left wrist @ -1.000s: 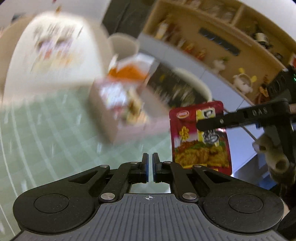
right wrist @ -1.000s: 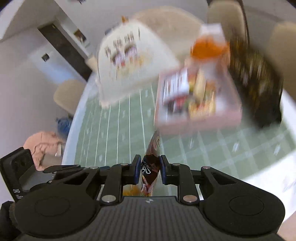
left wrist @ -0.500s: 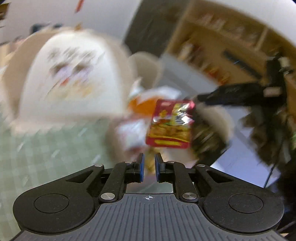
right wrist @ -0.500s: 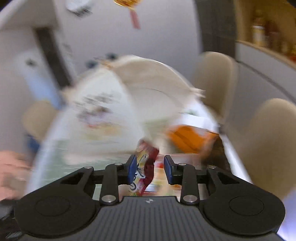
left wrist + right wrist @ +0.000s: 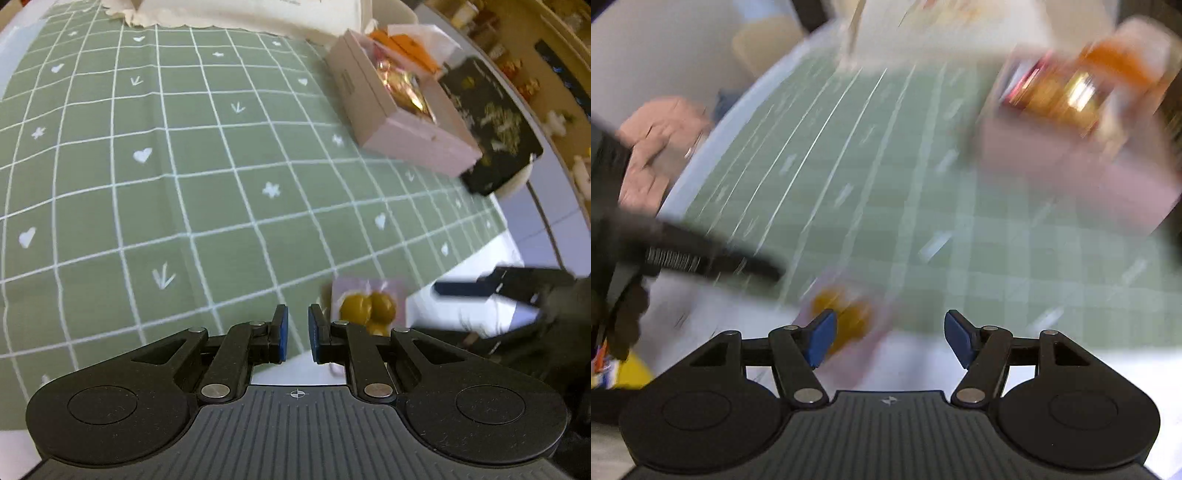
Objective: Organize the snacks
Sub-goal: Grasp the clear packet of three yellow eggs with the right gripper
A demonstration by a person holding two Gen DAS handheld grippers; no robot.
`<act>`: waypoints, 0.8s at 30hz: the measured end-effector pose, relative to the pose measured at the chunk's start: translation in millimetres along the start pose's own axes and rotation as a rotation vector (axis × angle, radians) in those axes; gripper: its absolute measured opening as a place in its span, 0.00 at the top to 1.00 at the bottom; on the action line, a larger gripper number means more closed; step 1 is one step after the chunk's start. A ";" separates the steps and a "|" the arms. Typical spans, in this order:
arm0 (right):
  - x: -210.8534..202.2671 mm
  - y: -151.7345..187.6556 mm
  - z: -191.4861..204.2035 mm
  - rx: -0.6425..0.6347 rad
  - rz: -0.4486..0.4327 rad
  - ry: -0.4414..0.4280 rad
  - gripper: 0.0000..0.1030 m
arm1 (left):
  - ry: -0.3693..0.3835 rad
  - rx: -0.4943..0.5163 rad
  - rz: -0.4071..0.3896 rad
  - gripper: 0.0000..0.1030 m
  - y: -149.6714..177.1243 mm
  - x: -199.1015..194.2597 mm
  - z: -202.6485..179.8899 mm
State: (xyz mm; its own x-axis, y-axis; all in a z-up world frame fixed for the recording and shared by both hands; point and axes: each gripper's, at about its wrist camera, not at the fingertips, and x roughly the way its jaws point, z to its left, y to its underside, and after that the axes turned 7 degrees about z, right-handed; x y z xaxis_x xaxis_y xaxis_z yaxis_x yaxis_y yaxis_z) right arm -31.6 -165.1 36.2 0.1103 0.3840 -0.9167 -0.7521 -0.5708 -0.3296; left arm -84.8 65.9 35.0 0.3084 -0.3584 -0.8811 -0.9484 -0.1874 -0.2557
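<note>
A clear packet of yellow-green round snacks (image 5: 365, 306) lies at the near edge of the green checked cloth (image 5: 221, 184). My left gripper (image 5: 295, 321) hangs just left of it, shut with nothing between its pads. The right gripper (image 5: 890, 332) is opening, its jaws wide and empty, and the same packet (image 5: 846, 314) shows blurred by its left finger. The pink box (image 5: 406, 125) of snacks stands at the far right of the cloth and appears blurred as the pink box (image 5: 1071, 155) in the right wrist view. Each gripper shows in the other's view as a dark streak.
A black printed bag (image 5: 491, 125) lies right behind the pink box. A large white bag (image 5: 258, 11) stands at the far edge of the cloth. White table (image 5: 461, 266) borders the cloth near me. Wooden shelves (image 5: 554, 55) stand far right.
The red snack packet pinched in the right gripper a second ago is gone from its jaws, which have spread. Both grippers have dropped and tilted down over the cloth's near edge.
</note>
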 end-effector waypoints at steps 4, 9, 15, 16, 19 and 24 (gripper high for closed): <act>14.6 -4.5 13.0 0.173 -0.004 0.015 0.30 | -0.031 0.017 -0.031 0.86 6.1 -10.6 -0.6; 22.8 -10.6 36.8 0.220 -0.062 0.063 0.25 | -0.035 0.003 -0.068 0.86 10.6 -12.5 -1.1; 18.4 -9.2 53.9 0.012 -0.045 0.163 0.41 | -0.038 -0.018 -0.095 0.86 11.3 -20.8 -1.0; 14.7 -10.1 48.8 0.015 -0.044 0.155 0.42 | -0.037 -0.022 -0.101 0.86 10.2 -22.1 -0.2; 0.5 -14.1 31.2 0.042 -0.068 0.169 0.42 | -0.031 -0.030 -0.115 0.86 4.4 -21.3 -1.8; -71.4 -31.9 -2.5 0.098 -0.238 0.237 0.42 | 0.008 0.012 -0.137 0.86 -13.8 -16.8 -20.8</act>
State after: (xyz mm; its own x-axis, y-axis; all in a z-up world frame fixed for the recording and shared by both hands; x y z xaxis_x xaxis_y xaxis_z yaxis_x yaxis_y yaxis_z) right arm -13.9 -176.2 111.7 0.4294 0.3120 -0.8475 -0.7447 -0.4086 -0.5277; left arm -75.4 55.5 61.6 0.4360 -0.3377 -0.8342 -0.8980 -0.2246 -0.3784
